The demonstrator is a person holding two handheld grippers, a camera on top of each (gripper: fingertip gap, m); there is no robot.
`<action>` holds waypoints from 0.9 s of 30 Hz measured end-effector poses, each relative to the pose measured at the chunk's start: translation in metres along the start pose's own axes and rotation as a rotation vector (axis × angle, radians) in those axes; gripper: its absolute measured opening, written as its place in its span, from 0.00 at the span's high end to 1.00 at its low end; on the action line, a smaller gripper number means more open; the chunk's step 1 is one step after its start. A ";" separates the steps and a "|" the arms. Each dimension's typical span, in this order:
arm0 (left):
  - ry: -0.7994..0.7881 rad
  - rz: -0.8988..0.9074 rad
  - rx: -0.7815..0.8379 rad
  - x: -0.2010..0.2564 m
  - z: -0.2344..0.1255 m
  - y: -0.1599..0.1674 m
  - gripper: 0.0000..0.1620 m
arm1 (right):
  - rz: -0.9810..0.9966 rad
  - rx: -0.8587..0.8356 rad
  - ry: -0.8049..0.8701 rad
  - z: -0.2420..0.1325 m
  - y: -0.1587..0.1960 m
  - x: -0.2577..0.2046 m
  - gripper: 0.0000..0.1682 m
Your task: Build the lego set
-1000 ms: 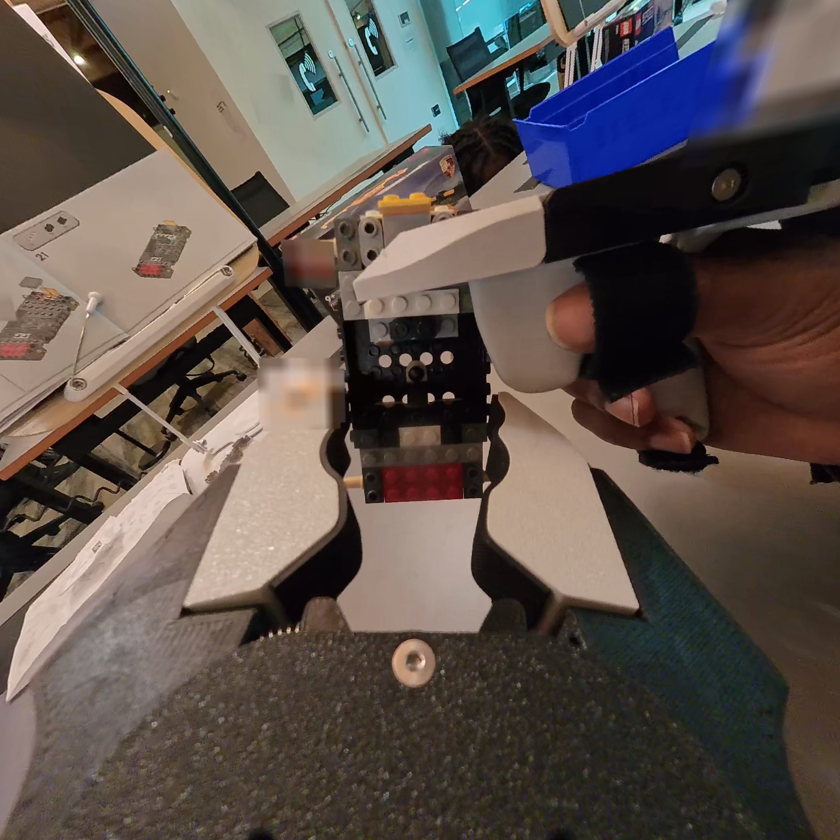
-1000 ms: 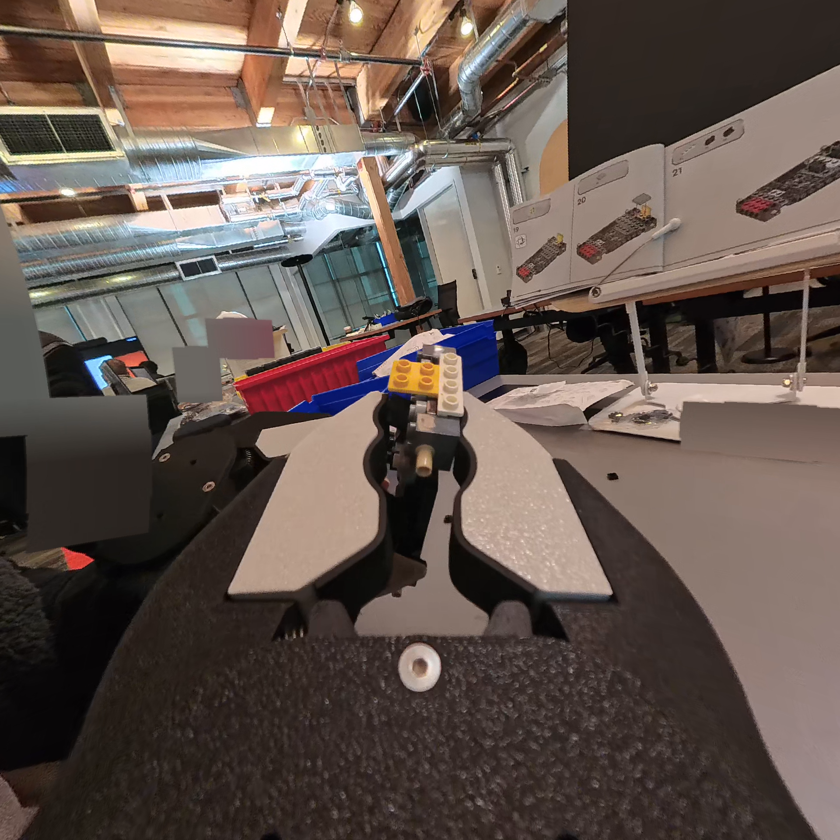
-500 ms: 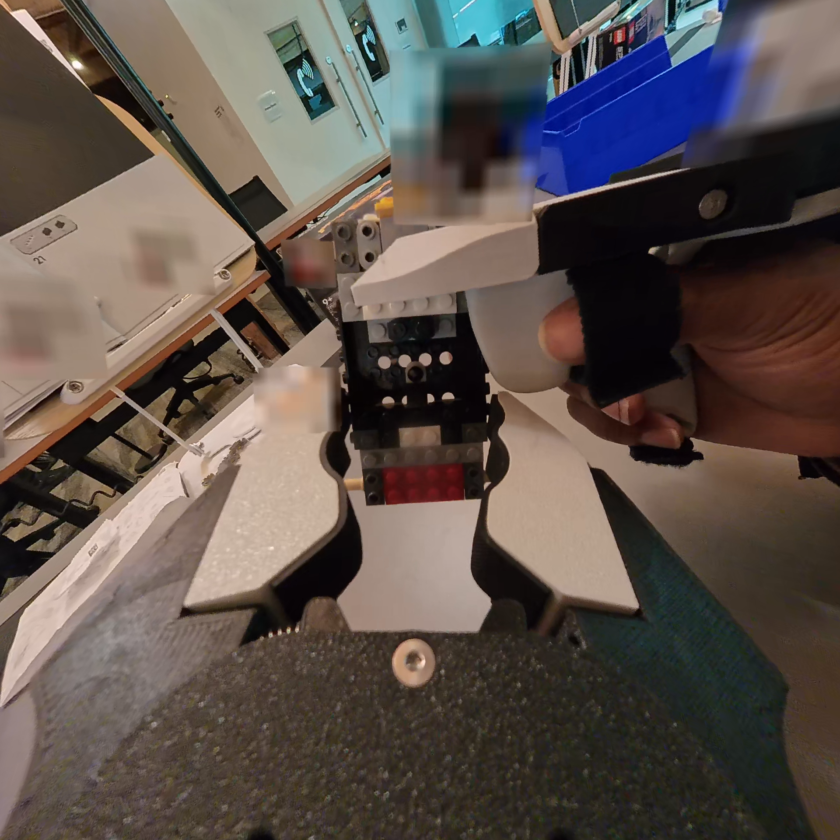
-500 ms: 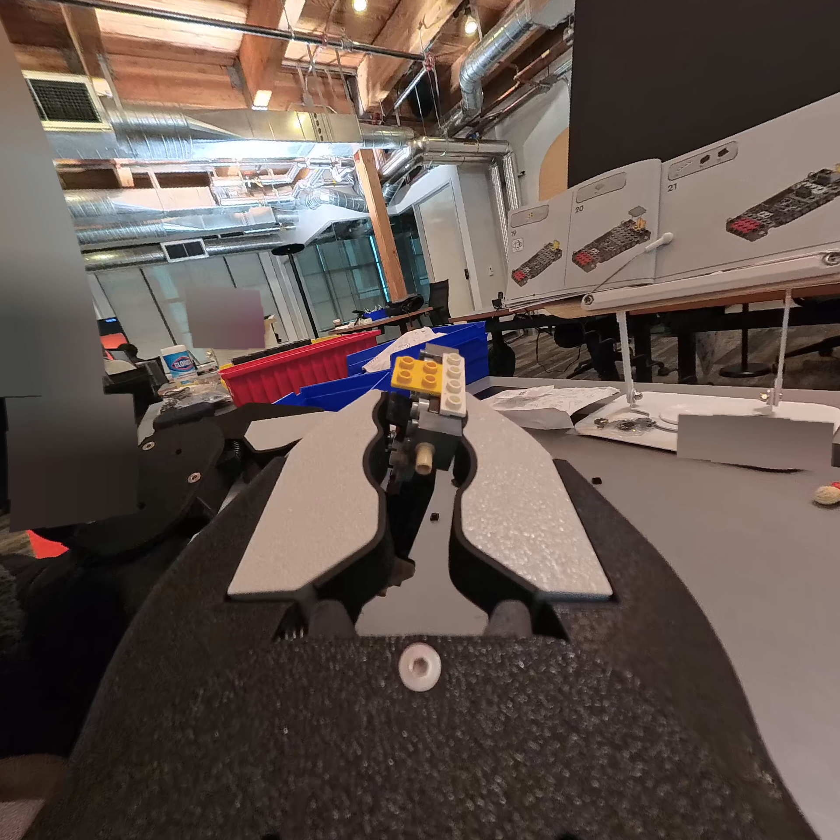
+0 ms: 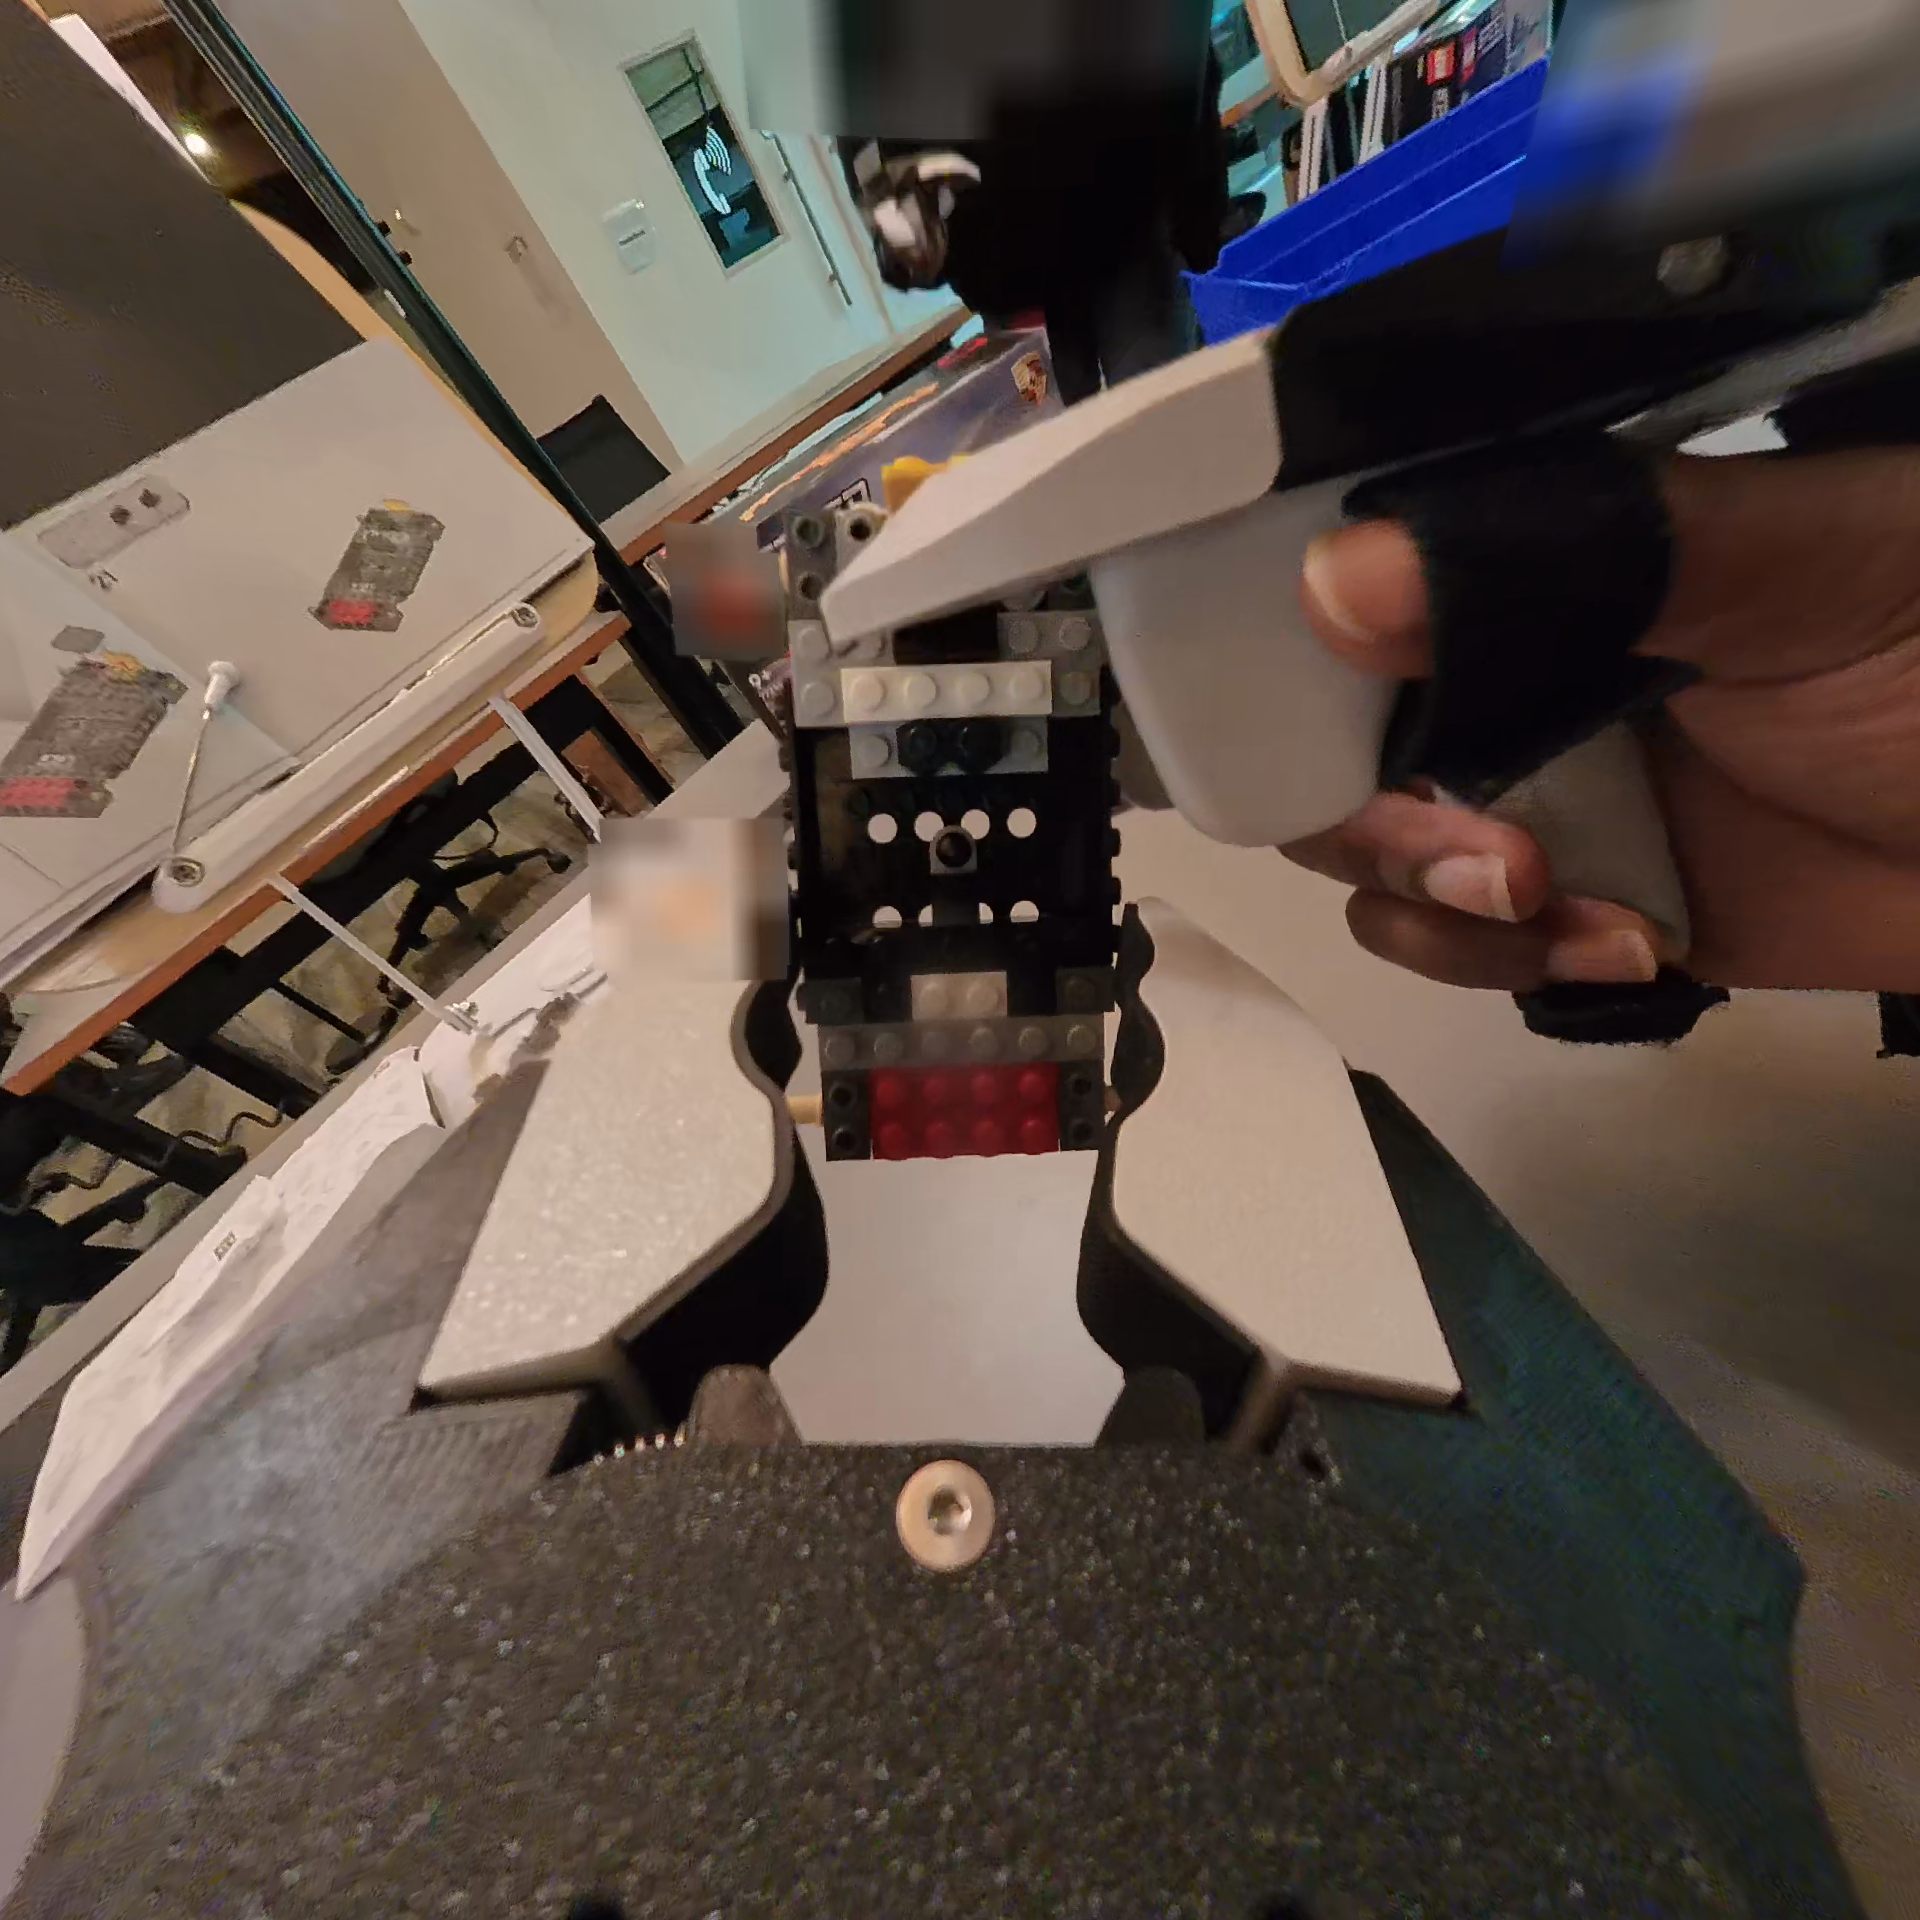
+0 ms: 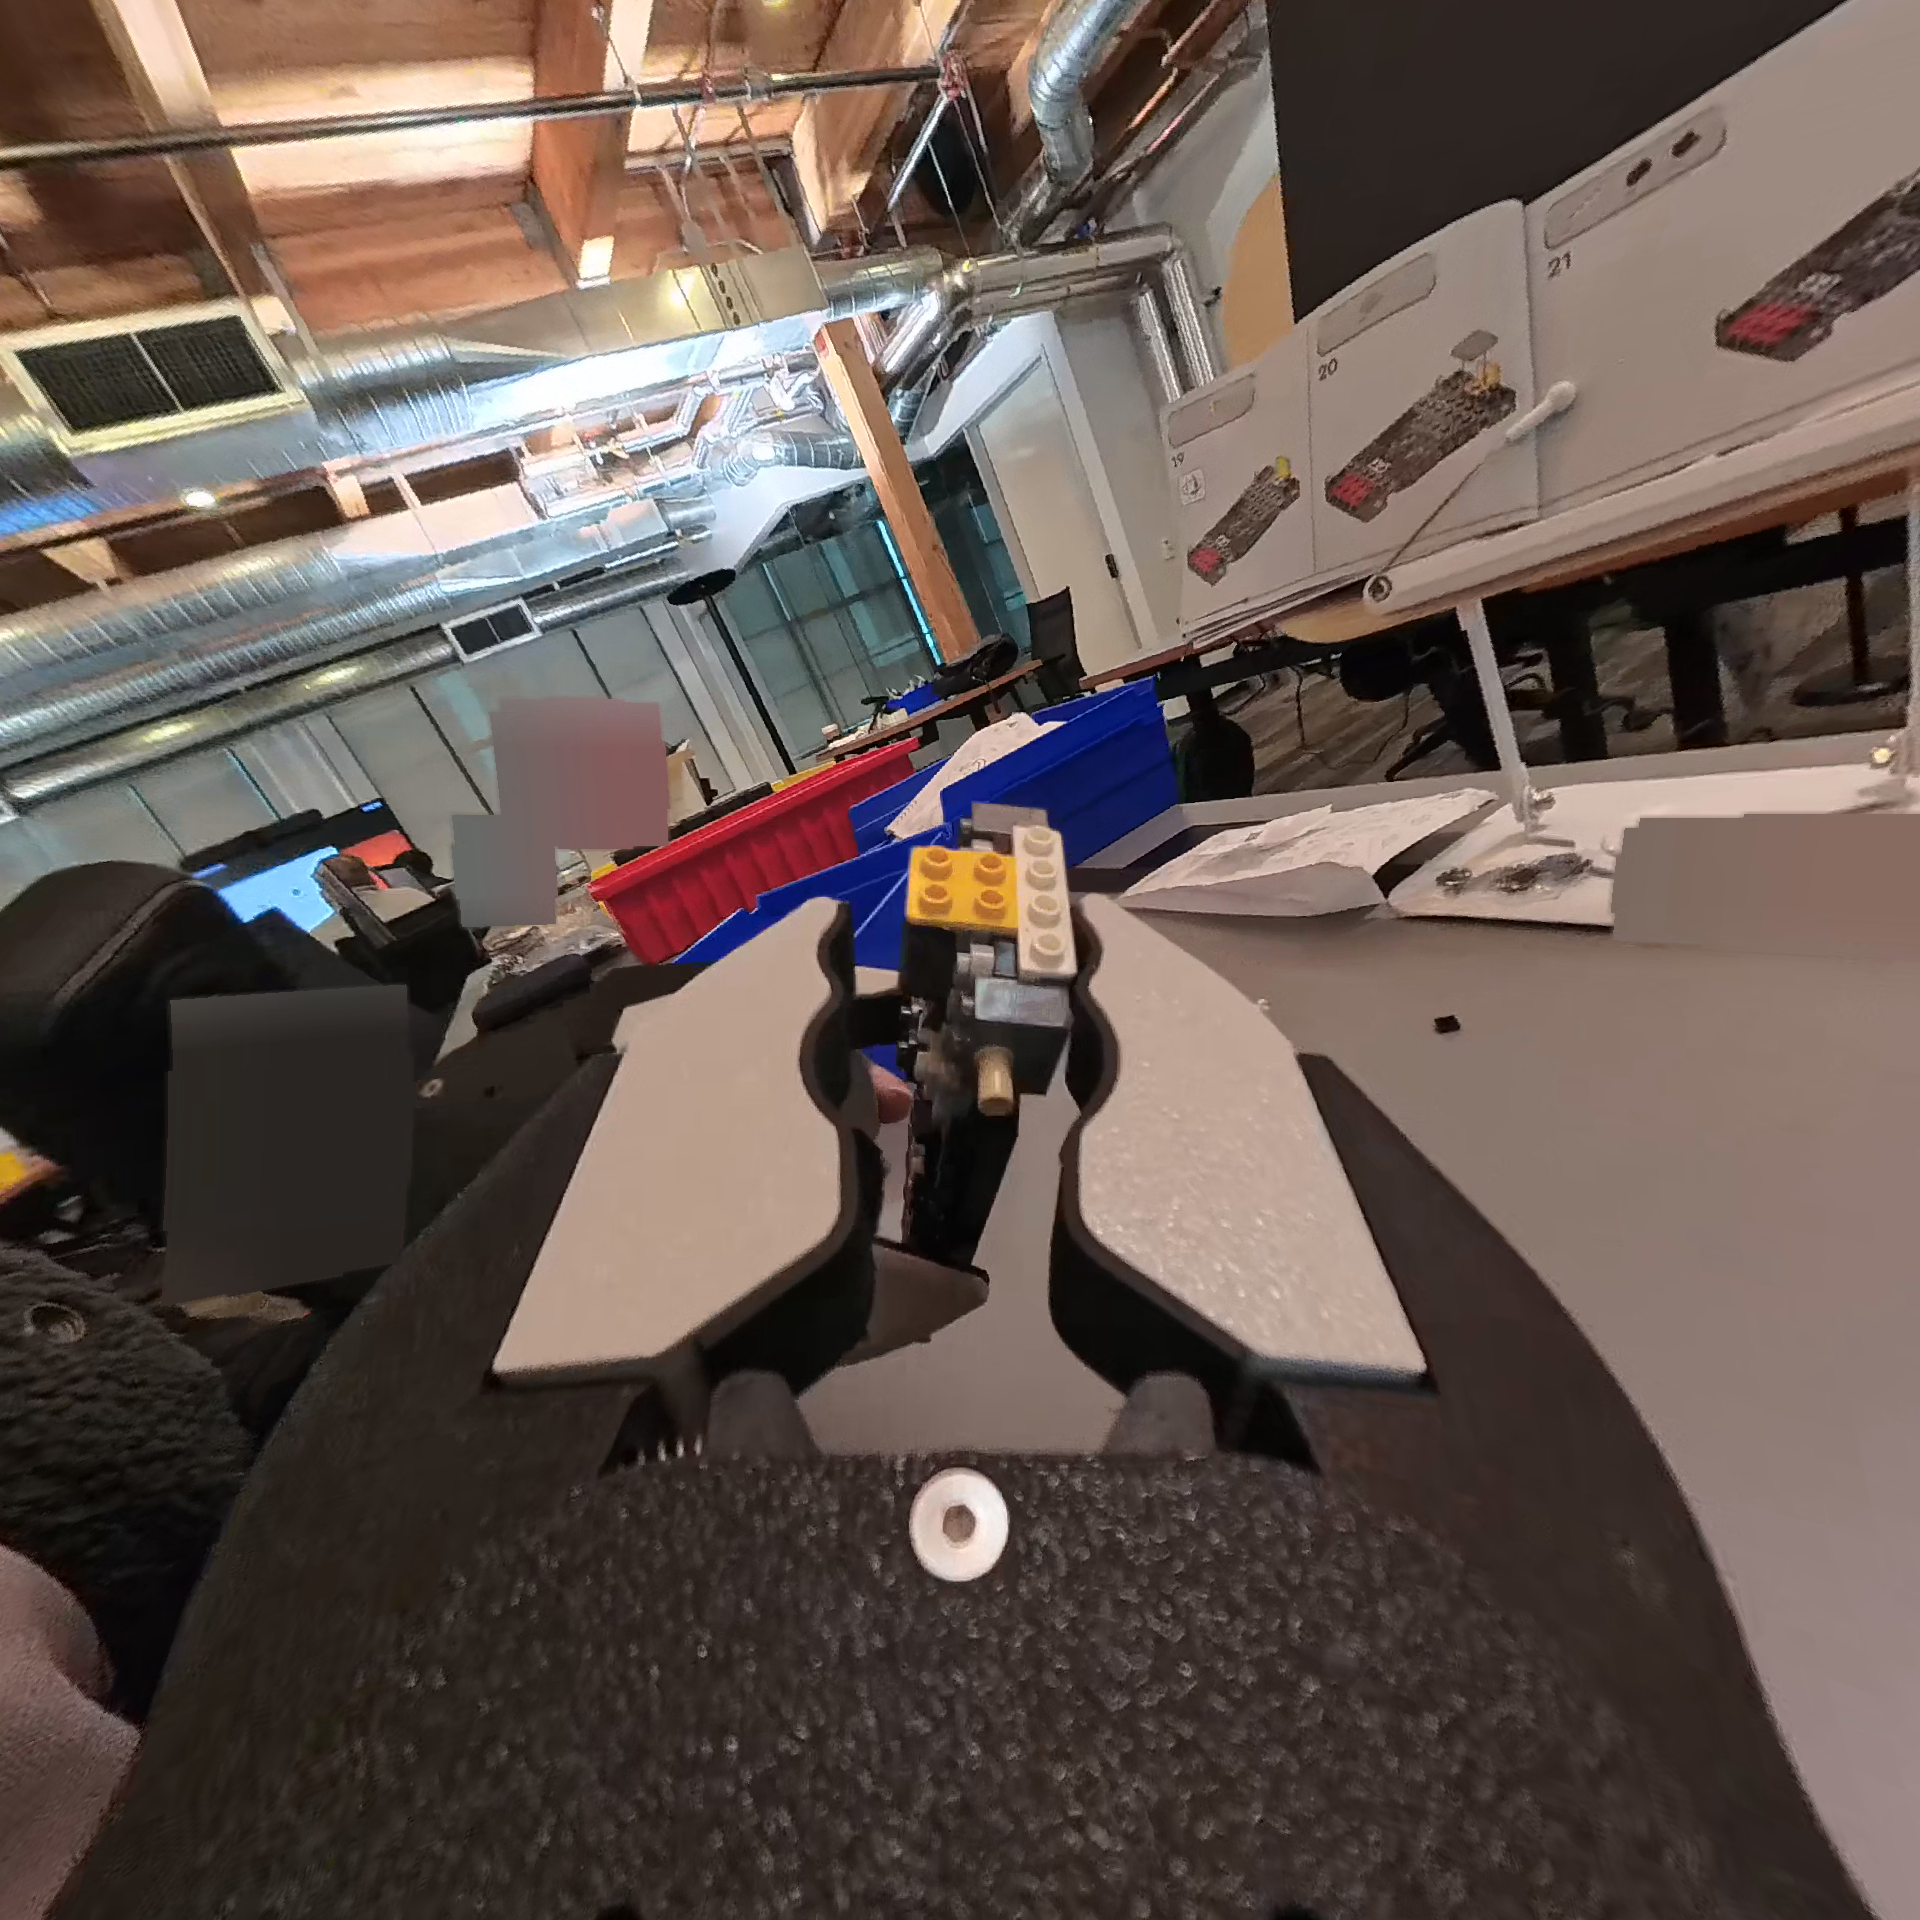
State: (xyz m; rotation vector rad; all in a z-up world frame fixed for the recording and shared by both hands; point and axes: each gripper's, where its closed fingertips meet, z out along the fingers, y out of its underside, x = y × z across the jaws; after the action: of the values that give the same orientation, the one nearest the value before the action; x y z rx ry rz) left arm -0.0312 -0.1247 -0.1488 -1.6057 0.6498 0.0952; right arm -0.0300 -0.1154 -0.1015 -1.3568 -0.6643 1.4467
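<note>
- My left gripper [image 5: 961,1023] is clamped on the lower end of the lego build [image 5: 951,862], its 2 fingers pressing the sides just above the red plate [image 5: 961,1112], so the black chassis stands up off the grey worktop [image 5: 1558,1195].
- My right gripper [image 6: 961,1023] has its fingers closed on the top end of the same build, where a yellow 2x2 plate [image 6: 951,883] sits beside a white 1x4 plate [image 6: 1044,904] and a tan peg [image 6: 992,1086] sticks out toward the camera.
- In the left wrist view, that right gripper's grey finger [image 5: 1049,520] lies across the top of the build, with the person's hand [image 5: 1662,748] on the trigger.
- The instruction booklet [image 6: 1558,364] stands open on a stand beyond the worktop, with printed step numbers and build diagrams.
- A lego box [image 5: 935,416] lies behind the build with printing and a crest on it.
- Blue bins [image 6: 1060,758] and a red bin [image 6: 758,842] sit farther back.
</note>
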 end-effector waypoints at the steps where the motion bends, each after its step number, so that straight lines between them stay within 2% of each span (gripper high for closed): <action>1: -0.005 0.013 0.007 0.000 -0.001 -0.002 0.64 | 0.009 0.000 -0.001 0.000 0.001 0.000 0.81; 2: -0.008 0.025 0.012 0.001 -0.001 -0.003 0.64 | 0.018 0.007 -0.005 0.000 0.001 0.000 0.83; 21: 0.031 -0.022 -0.002 0.007 -0.001 0.000 0.64 | -0.106 0.016 -0.032 -0.003 0.003 -0.001 0.84; 24: 0.031 -0.065 -0.002 0.003 -0.001 0.002 0.64 | -0.092 0.001 -0.035 -0.005 0.003 0.000 0.77; 27: 0.026 -0.097 -0.001 -0.001 -0.002 0.002 0.64 | -0.083 -0.031 -0.011 -0.006 0.010 0.003 0.77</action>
State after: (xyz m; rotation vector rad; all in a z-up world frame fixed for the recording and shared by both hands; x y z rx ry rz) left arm -0.0334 -0.1263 -0.1504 -1.6386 0.5911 0.0034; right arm -0.0267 -0.1174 -0.1126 -1.3304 -0.7450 1.3836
